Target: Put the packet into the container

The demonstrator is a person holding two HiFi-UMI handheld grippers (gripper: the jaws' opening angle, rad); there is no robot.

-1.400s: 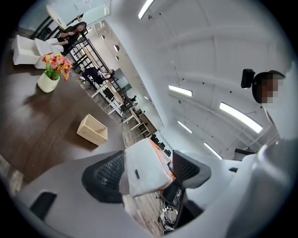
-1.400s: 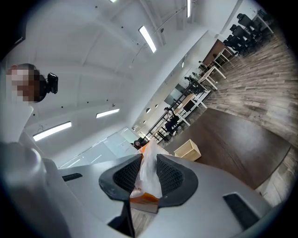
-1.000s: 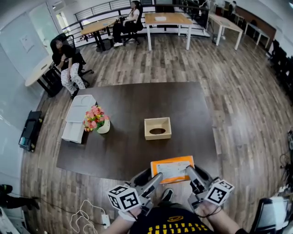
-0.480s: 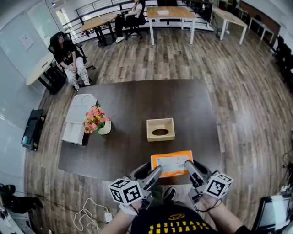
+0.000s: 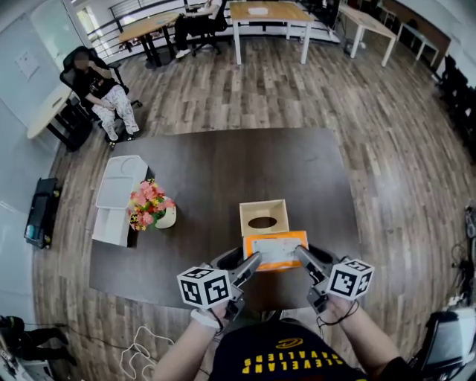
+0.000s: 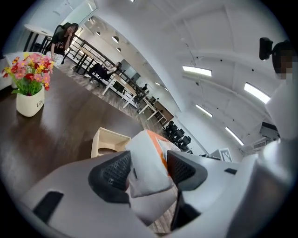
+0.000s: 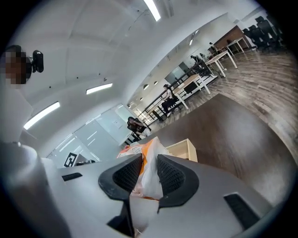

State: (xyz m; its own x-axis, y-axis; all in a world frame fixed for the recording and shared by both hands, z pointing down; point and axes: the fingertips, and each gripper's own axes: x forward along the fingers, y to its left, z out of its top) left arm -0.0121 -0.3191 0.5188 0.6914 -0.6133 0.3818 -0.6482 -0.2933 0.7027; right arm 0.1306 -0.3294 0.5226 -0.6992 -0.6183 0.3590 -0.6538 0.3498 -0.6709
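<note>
An orange and white packet (image 5: 275,250) hangs level between my two grippers, just above the dark table (image 5: 208,164). Its far edge lies next to the near wall of the wooden container (image 5: 263,217), a small box with an oval hole in its top. My left gripper (image 5: 250,265) is shut on the packet's left end (image 6: 146,158), its jaws having just closed in a little on it. My right gripper (image 5: 303,257) is shut on the right end (image 7: 148,162). The container (image 6: 108,142) shows just beyond the packet in the left gripper view and again (image 7: 184,148) in the right gripper view.
A white vase of pink and red flowers (image 5: 149,205) stands on the table's left part, beside stacked white trays (image 5: 115,195). A person sits on a chair (image 5: 100,89) at the far left. Light wooden desks (image 5: 268,15) stand at the back.
Both grippers have carried the packet forward and lower, from the table's near edge to a spot right next to the container.
</note>
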